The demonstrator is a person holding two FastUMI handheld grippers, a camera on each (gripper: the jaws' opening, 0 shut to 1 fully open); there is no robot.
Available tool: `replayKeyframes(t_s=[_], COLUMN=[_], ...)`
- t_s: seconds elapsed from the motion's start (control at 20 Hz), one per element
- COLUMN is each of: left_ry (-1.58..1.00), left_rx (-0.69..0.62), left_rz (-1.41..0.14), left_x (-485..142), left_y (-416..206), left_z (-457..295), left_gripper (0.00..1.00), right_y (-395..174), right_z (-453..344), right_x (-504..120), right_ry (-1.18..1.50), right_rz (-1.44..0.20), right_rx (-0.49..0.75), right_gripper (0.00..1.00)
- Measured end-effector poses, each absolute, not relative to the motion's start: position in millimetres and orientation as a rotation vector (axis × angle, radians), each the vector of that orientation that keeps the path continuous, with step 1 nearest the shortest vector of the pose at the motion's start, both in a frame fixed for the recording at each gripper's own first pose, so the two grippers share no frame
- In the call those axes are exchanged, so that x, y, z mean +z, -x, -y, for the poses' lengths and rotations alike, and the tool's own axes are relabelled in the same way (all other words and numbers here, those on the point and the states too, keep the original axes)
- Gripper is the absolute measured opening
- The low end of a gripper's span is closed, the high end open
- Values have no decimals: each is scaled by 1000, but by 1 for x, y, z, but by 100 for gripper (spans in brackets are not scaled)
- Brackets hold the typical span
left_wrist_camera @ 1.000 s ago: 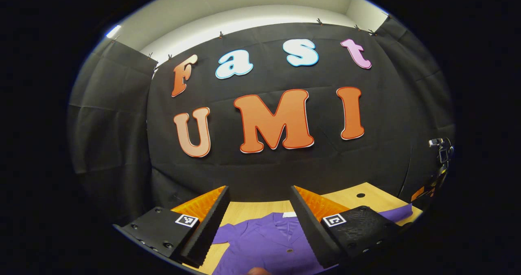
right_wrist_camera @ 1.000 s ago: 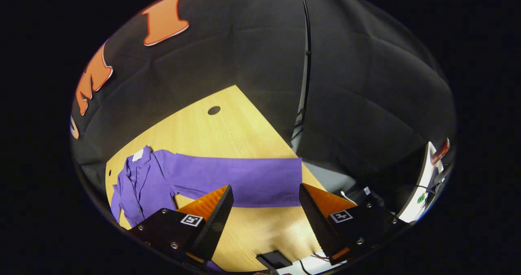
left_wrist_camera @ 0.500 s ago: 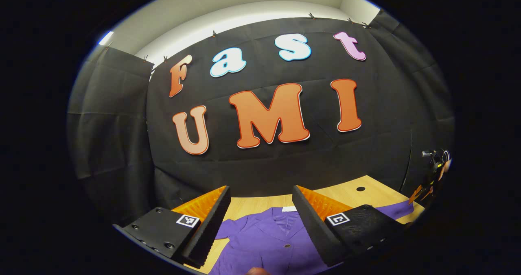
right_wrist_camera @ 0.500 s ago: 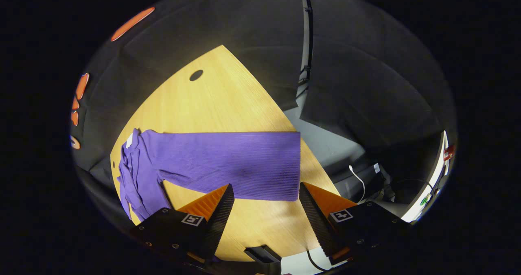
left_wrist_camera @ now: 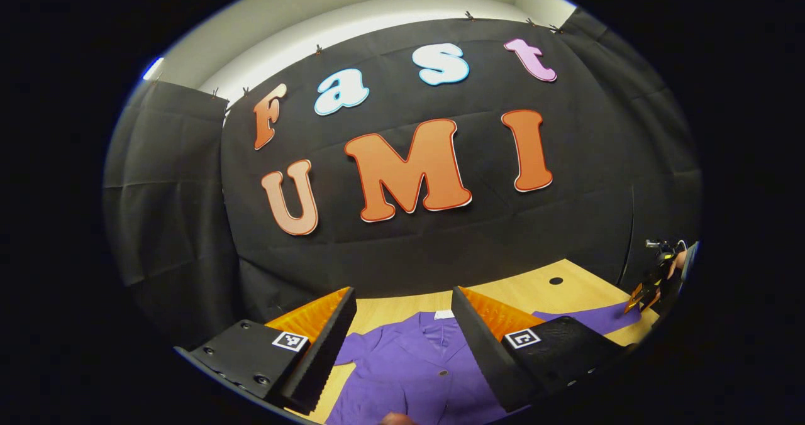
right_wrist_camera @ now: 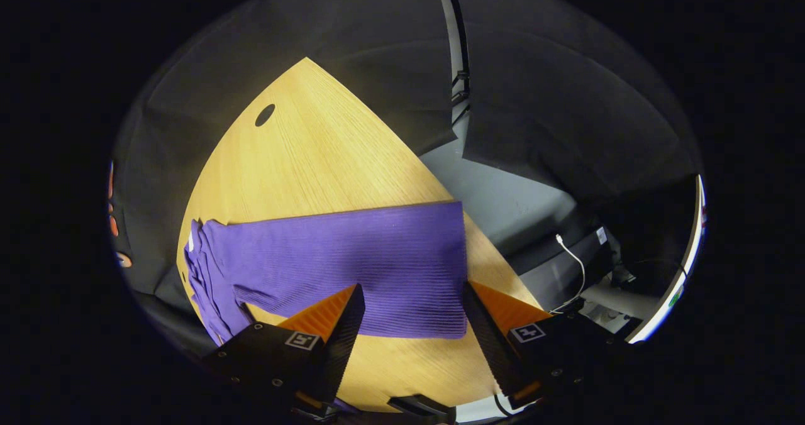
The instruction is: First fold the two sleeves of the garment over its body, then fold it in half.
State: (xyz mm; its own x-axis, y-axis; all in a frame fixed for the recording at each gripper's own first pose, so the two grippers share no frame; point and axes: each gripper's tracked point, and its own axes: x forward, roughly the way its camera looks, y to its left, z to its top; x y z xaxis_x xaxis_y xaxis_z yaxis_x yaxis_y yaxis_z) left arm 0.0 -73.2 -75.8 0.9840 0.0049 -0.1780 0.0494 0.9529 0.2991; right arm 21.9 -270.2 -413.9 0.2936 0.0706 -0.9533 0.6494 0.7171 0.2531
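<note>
A purple buttoned garment (left_wrist_camera: 409,371) lies flat on the wooden table (left_wrist_camera: 534,290), collar and white label toward the back wall. My left gripper (left_wrist_camera: 402,349) hangs open above its chest with nothing between the fingers. In the right gripper view one long ribbed sleeve (right_wrist_camera: 352,258) stretches straight out across the table (right_wrist_camera: 321,161) to a cuff near the right edge. My right gripper (right_wrist_camera: 412,340) is open just above that cuff end, apart from the cloth. Far right in the left gripper view, the right gripper (left_wrist_camera: 651,283) and a hand appear small.
A round cable hole (right_wrist_camera: 265,114) sits in the table's far corner. Past the table's right edge lie a grey floor (right_wrist_camera: 503,205) and a white cable (right_wrist_camera: 569,252). A small dark object (right_wrist_camera: 421,406) rests at the near edge.
The right gripper has tipped down and come closer to the sleeve's cuff, which now looms larger. The left gripper has tilted slightly downward over the garment's chest. Both stay open.
</note>
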Motion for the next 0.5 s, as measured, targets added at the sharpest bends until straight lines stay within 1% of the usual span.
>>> replayKeyframes(t_s=[0.05, 0.1, 0.3, 0.35, 0.4, 0.45, 0.5], left_ry=[-314, -317, -320, -320, -316, -313, -313], left_rx=[-23, -21, -18, -17, -16, -18, -18], left_rz=[-179, -179, -195, -198, -201, -210, -220], left_x=[-76, -76, -82, -84, -85, -89, -93], left_y=[1, 1, -1, -1, -2, -2, -3], left_z=[73, 73, 72, 72, 71, 71, 71], left_gripper=[98, 100, 100, 98, 98, 97, 98], right_y=[-21, -24, -24, -25, -19, -16, -20], right_z=[275, 276, 271, 273, 278, 281, 281], right_x=[-416, -418, -414, -417, -421, -419, -423], right_ry=[-682, -681, -700, -689, -657, -639, -618], right_rz=[-1237, -1235, -1256, -1253, -1275, -1285, -1282], right_rx=[-453, -457, -478, -481, -495, -500, -509], right_gripper=[94, 91, 89, 89, 89, 88, 84])
